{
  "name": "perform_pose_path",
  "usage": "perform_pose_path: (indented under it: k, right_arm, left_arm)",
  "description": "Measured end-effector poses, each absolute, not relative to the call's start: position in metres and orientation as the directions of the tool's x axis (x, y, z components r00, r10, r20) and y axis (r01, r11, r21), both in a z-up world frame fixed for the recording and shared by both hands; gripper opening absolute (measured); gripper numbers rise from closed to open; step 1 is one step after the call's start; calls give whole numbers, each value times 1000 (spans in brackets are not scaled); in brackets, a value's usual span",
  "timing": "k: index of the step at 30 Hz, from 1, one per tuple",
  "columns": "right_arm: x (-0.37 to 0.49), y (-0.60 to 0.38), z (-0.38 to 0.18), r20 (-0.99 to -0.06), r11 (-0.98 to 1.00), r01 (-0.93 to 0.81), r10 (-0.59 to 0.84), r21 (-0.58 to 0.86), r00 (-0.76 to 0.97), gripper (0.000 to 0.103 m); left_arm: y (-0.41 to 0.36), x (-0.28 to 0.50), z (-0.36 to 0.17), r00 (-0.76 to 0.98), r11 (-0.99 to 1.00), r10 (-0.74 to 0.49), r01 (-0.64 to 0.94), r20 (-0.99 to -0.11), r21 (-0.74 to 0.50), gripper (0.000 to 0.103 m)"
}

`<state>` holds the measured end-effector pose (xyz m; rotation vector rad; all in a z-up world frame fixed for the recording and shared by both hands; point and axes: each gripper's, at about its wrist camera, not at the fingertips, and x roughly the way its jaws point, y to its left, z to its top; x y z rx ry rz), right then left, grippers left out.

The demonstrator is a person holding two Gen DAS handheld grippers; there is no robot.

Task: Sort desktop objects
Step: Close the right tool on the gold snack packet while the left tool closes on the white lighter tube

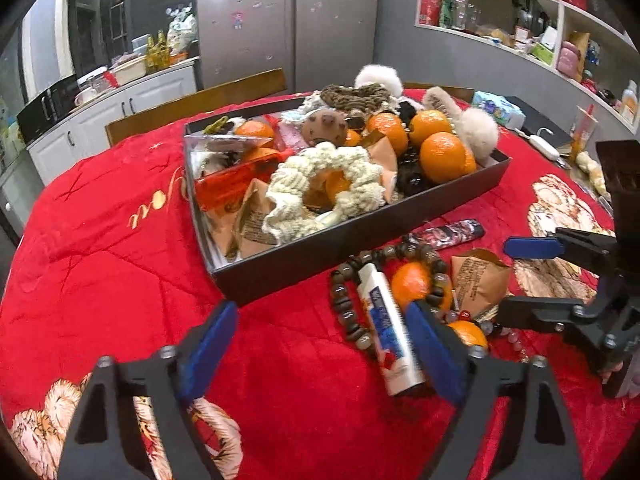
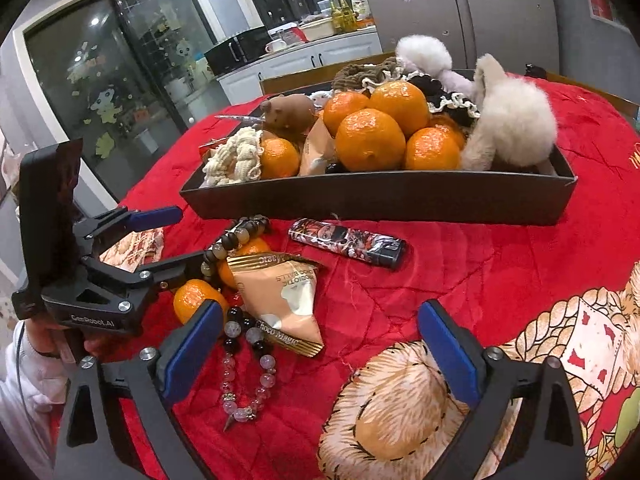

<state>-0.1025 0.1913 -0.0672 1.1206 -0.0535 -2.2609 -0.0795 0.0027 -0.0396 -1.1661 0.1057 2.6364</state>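
Left wrist view: the left gripper (image 1: pixel 320 344) hangs over the red tablecloth (image 1: pixel 100 248) with its blue pads apart and only cloth between them. Just beside its right pad lies a white tube (image 1: pixel 386 336), resting across a ring of brown beads (image 1: pixel 348 312) that circles a small orange (image 1: pixel 412 284). A tan snack packet (image 1: pixel 478 280) lies next to the beads, and a patterned lighter (image 1: pixel 448 234) lies between them and the black tray (image 1: pixel 360 240). The tray holds oranges (image 1: pixel 444 156), a cream knitted scrunchie (image 1: pixel 324 188), a red clear box (image 1: pixel 236 180) and fluffy white pompoms (image 1: pixel 478 132). The right gripper (image 1: pixel 516 276) reaches in from the right edge, spread wide around the snack packet's side, not pressing it.

Right wrist view: the right gripper (image 2: pixel 320 344) is wide apart above the cloth, nothing clamped. The snack packet (image 2: pixel 280 300) and a string of clear and dark beads (image 2: pixel 244 364) lie near its left pad. The lighter (image 2: pixel 348 242) lies in front of the tray (image 2: pixel 380 200). The left gripper (image 2: pixel 172 240) enters from the left, held by a hand (image 2: pixel 60 344), open over the brown beads (image 2: pixel 236 240).
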Motion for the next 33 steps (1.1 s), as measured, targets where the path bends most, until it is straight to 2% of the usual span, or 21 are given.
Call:
perform_pose_path:
  k: [1, 3, 6, 9, 10, 12, 13, 14, 15, 16, 29, 33]
  right_arm:
    - [-102, 192, -67, -712, -817, 501, -531, 286, -460, 93]
    - [-102, 190, -66, -715, -820, 501, -525, 278, -462, 86]
    - [-101, 188, -66, -718, -822, 502, -518, 268, -465, 77]
    - [-100, 187, -66, -717, -818, 509, -522, 268, -462, 63]
    - [-100, 186, -66, -715, -814, 514, -527, 271, -459, 53]
    - [-99, 183, -66, -714, -801, 529, -542, 279, -444, 45]
    - [-98, 183, -66, -713, -801, 532, -541, 275, -447, 36]
    - [-97, 182, -66, -712, -797, 538, -544, 274, -444, 32]
    - [-96, 180, -66, -714, -795, 542, -544, 272, -441, 32]
    - [-96, 179, -66, -715, -796, 542, -542, 268, -442, 31]
    - [-98, 182, -68, -711, -795, 539, -549, 280, -440, 31]
    - [-99, 184, -68, -709, -795, 537, -550, 282, -441, 31]
  left_arm:
    - [4, -79, -40, -645, -963, 203, -267, -736, -31, 68]
    - [9, -79, -42, -642, -961, 195, -277, -742, -13, 42]
    - [18, -78, -49, -621, -952, 194, -305, -759, 5, 30]
    - [25, -74, -49, -629, -945, 190, -326, -754, 35, 23]
    - [26, -73, -48, -631, -943, 192, -332, -752, 38, 22]
    - [26, -72, -48, -633, -941, 195, -336, -749, 39, 19]
    - [25, -72, -47, -635, -942, 195, -334, -747, 37, 19]
    - [24, -71, -46, -639, -943, 197, -331, -744, 35, 17]
    - [24, -71, -45, -643, -943, 197, -330, -740, 35, 12]
    - [24, -71, -43, -647, -944, 195, -329, -737, 40, 12]
    - [20, -64, -29, -700, -947, 199, -318, -686, 49, 12]
    - [12, -60, -20, -746, -959, 205, -282, -634, 20, 12]
